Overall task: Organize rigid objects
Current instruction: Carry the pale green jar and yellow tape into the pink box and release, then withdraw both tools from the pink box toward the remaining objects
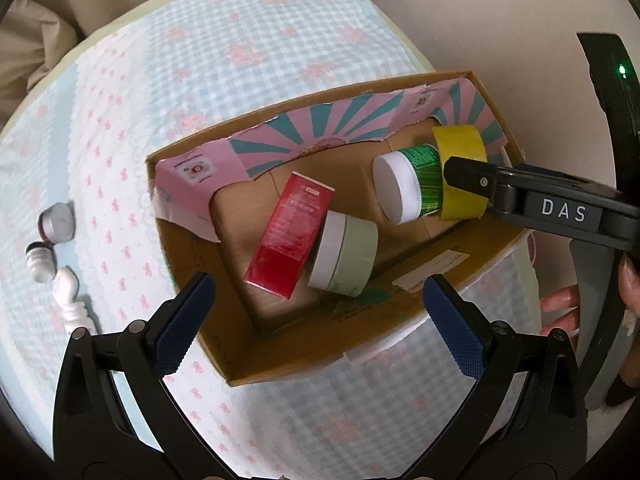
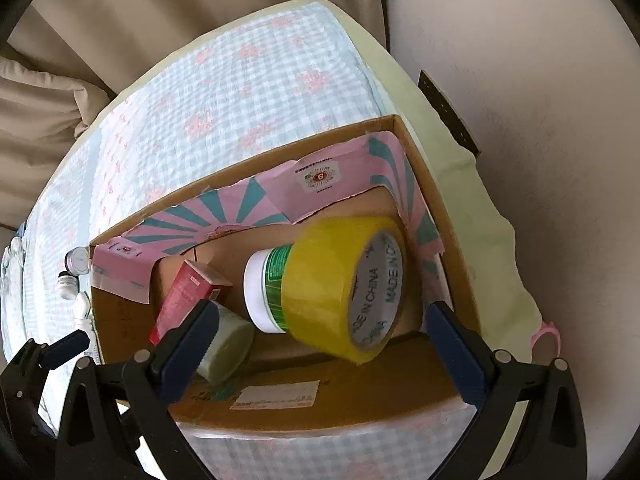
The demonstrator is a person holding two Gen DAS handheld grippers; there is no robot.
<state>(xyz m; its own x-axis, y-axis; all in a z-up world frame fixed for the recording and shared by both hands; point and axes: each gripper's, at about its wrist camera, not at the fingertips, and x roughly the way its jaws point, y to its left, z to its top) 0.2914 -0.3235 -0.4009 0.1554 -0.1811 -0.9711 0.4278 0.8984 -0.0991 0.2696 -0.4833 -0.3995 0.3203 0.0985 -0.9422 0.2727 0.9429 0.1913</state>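
A cardboard box [image 1: 420, 292] with a pink-and-teal lining stands on the checked cloth. In it lie a red carton [image 1: 288, 236], a pale green jar [image 1: 348, 258], a green jar with a white lid [image 1: 412, 184] and a yellow tape roll [image 1: 460, 140]. My left gripper [image 1: 316, 322] is open and empty above the box's near corner. My right gripper [image 2: 316, 340] is open just above the box; the tape roll [image 2: 344, 284] lies free between and beyond its fingers, leaning on the green jar [image 2: 272, 292]. One right finger [image 1: 472, 180] shows over the tape in the left wrist view.
Two small bottles [image 1: 58, 222] [image 1: 40, 264] and a white tube [image 1: 72, 296] lie on the cloth [image 1: 240, 40] left of the box. A beige cushion [image 2: 40, 100] sits at the far left. A wall [image 2: 520, 120] runs along the right side.
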